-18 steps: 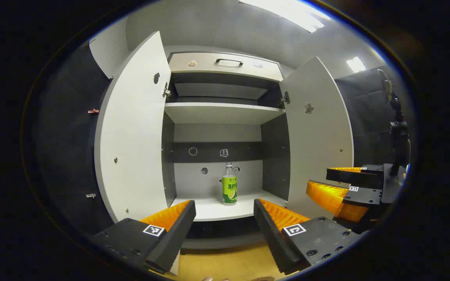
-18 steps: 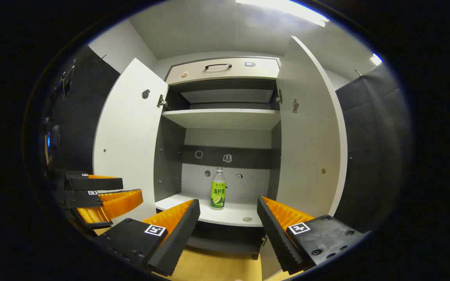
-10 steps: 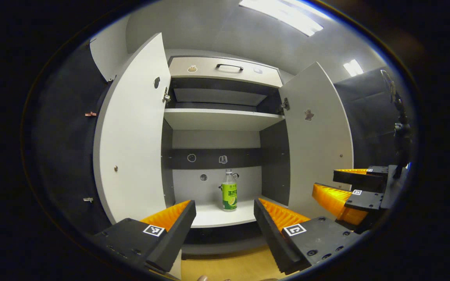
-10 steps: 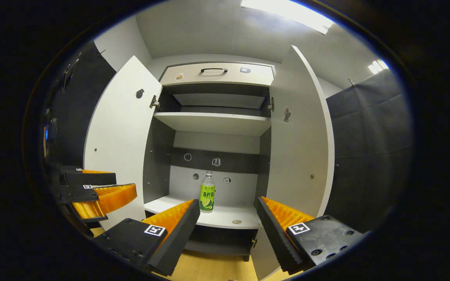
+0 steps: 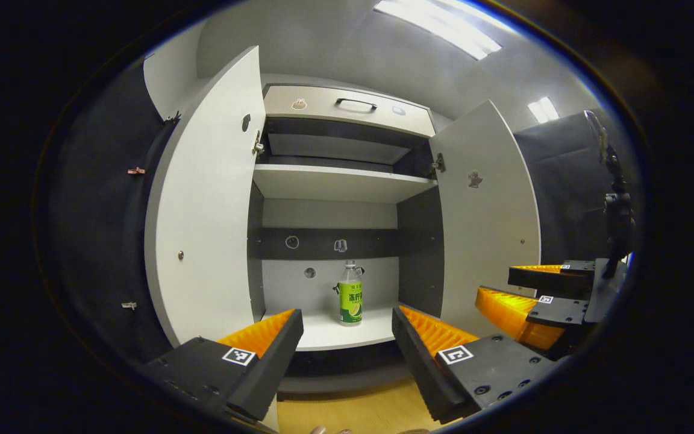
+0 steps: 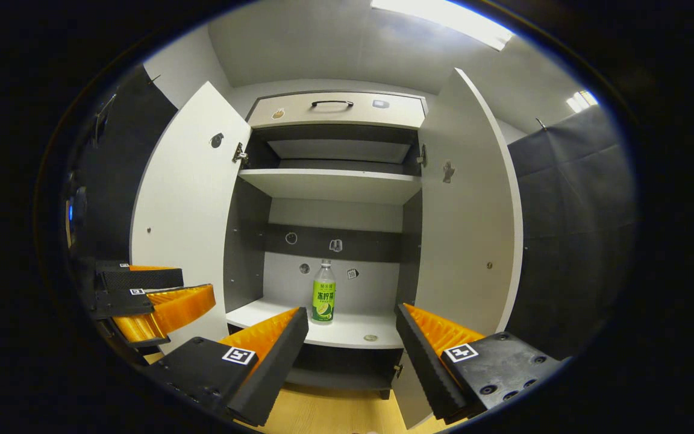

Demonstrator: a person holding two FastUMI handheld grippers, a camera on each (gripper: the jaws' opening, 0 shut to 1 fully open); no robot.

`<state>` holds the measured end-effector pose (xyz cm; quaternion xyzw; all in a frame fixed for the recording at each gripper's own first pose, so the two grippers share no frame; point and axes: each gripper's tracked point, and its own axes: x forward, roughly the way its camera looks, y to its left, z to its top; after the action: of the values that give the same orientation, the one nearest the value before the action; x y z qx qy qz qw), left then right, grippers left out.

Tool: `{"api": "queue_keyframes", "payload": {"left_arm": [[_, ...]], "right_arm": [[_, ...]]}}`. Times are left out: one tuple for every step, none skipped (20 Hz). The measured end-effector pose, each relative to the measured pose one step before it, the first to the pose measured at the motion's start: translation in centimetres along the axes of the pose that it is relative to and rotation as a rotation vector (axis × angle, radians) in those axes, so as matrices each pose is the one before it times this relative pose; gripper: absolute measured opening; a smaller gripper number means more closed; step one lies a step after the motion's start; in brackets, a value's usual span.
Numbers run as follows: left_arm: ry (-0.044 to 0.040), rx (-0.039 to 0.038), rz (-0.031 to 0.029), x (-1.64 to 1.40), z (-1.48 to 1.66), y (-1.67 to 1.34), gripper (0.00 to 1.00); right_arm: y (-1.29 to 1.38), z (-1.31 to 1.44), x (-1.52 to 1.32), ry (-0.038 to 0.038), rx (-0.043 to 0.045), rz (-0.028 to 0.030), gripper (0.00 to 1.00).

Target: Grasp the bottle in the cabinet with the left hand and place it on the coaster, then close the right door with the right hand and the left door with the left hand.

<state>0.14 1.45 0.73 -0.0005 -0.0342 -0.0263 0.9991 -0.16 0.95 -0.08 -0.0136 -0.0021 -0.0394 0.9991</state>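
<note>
A clear bottle [image 5: 350,293] with a green label stands upright on the lower shelf [image 5: 323,334] of the white cabinet, whose two doors are swung open. My left gripper [image 5: 346,316] is open, level with the bottle and well short of the shelf, the bottle showing in the gap between its fingers. In the right gripper view the bottle [image 6: 323,293] stands left of centre. My right gripper [image 6: 352,313] is open and holds nothing. Each gripper appears beside the other: the right gripper [image 5: 494,282] at the right, the left gripper [image 6: 193,286] at the left.
The left door [image 5: 202,211] and right door [image 5: 485,223] flank the opening. An upper shelf [image 5: 341,181] and a drawer with a dark handle [image 5: 356,103] sit above. A small round disc [image 6: 371,338] lies on the lower shelf. A wooden surface [image 6: 329,413] lies below.
Both views have drifted slightly; in the right gripper view the bottle sits a little further left than before. The bottle has not moved and both grippers stay open.
</note>
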Motion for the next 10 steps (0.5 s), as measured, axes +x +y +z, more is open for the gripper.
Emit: {"api": "queue_keyframes", "payload": {"left_arm": [[0.00159,0.00565,-0.0045,0.109,-0.125,0.092,0.94],[0.00526,0.00487,-0.00488,0.024,-0.13,0.019,0.94],[0.00279,0.0038,-0.0044,0.038,-0.256,0.085,0.94],[0.00088,0.00203,-0.00229,0.061,-0.023,0.168,0.94],[-0.00017,-0.00014,-0.00076,0.188,-0.109,0.267,0.94],[-0.00081,-0.00236,-0.00301,0.134,-0.004,0.185,0.94],[-0.00016,-0.00273,-0.00644,0.201,-0.104,0.12,0.94],[0.00125,-0.00065,-0.00792,0.179,-0.052,0.054,0.94],[-0.00194,0.00188,-0.00748,0.267,-0.036,0.037,0.94],[-0.00044,0.00241,-0.00994,0.32,0.012,-0.043,0.94]], "right_arm": [[0.154,-0.088,0.014,0.00222,-0.001,-0.00022,0.97],[-0.041,-0.103,0.05,0.00177,-0.00412,-0.00539,0.97],[0.012,-0.053,0.046,0.00067,-0.00661,-0.00624,0.98],[0.033,-0.039,0.049,0.00315,-0.00555,-0.00589,0.98],[0.075,-0.129,-0.068,0.00567,-0.00218,-0.00406,0.97],[0.116,-0.051,-0.062,0.00257,-0.00064,-0.00577,0.97],[-0.082,-0.063,0.003,0.00214,-0.00262,-0.00982,0.98],[-0.094,-0.071,-0.045,0.00246,-0.00494,-0.01182,0.98],[-0.017,-0.078,-0.083,0.00457,-0.00531,-0.00873,0.97],[0.05,-0.136,0.01,0.00451,-0.00436,-0.00766,0.98]]}}
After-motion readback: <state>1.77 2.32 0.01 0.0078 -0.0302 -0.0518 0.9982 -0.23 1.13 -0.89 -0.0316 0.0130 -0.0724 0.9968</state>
